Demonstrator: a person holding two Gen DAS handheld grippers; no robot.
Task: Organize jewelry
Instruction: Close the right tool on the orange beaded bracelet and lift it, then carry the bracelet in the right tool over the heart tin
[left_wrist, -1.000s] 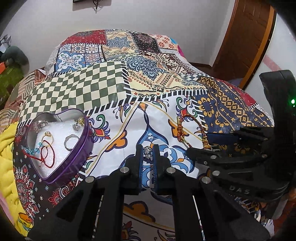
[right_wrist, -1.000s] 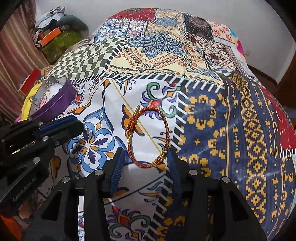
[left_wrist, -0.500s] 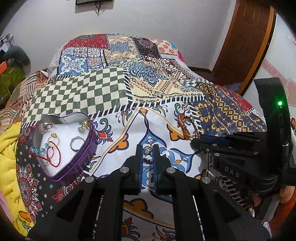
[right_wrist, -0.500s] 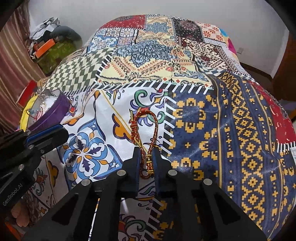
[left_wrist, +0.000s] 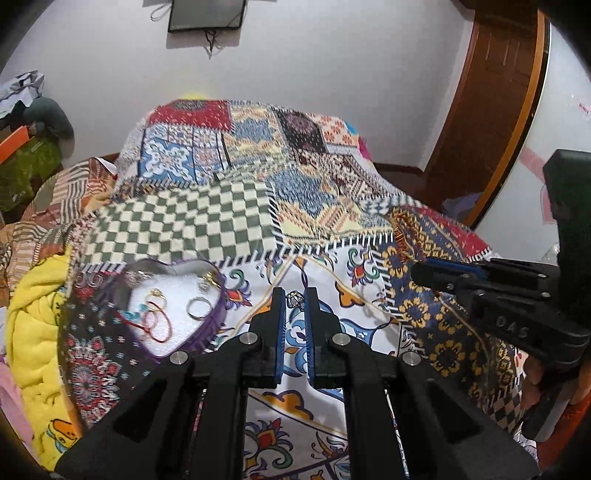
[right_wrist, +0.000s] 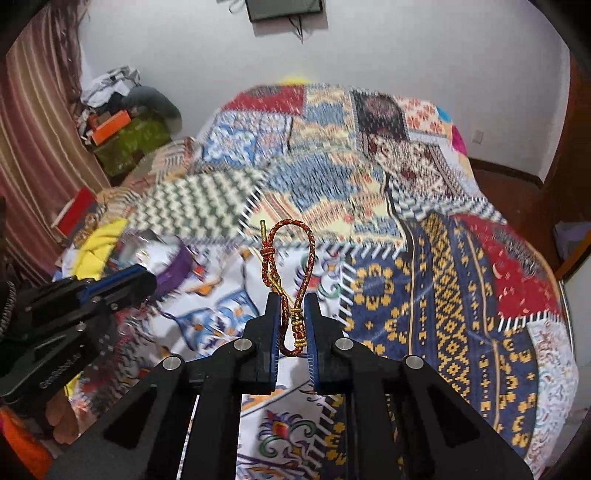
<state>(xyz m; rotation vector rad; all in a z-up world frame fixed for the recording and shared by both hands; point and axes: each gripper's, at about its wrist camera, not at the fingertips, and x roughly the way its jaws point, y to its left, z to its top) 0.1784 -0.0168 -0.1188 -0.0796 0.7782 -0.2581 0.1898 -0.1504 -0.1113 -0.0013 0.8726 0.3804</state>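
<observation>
My right gripper (right_wrist: 293, 299) is shut on a red-and-orange braided bracelet (right_wrist: 308, 251) with gold beads. The bracelet's loop stands up above the fingertips, off the bedspread. My left gripper (left_wrist: 294, 295) is shut on a small silver ring (left_wrist: 294, 294) pinched at its tips. Down to its left lies a purple heart-shaped tin (left_wrist: 212, 325) lined in white, with several rings and red cord loops inside. In the right wrist view the tin (right_wrist: 177, 266) is blurred, behind the left gripper (right_wrist: 144, 280). The right gripper (left_wrist: 424, 273) shows at the right of the left wrist view.
A patchwork bedspread (left_wrist: 236, 221) covers the bed. A yellow blanket (left_wrist: 33, 314) bunches at its left edge. Beyond it, clothes and boxes (right_wrist: 122, 122) pile in the corner. A wooden door (left_wrist: 491, 110) stands at the right.
The right jaws closed on the bracelet and lifted it off the bedspread. Both grippers rose, so more of the wall and room shows. The left gripper kept the ring.
</observation>
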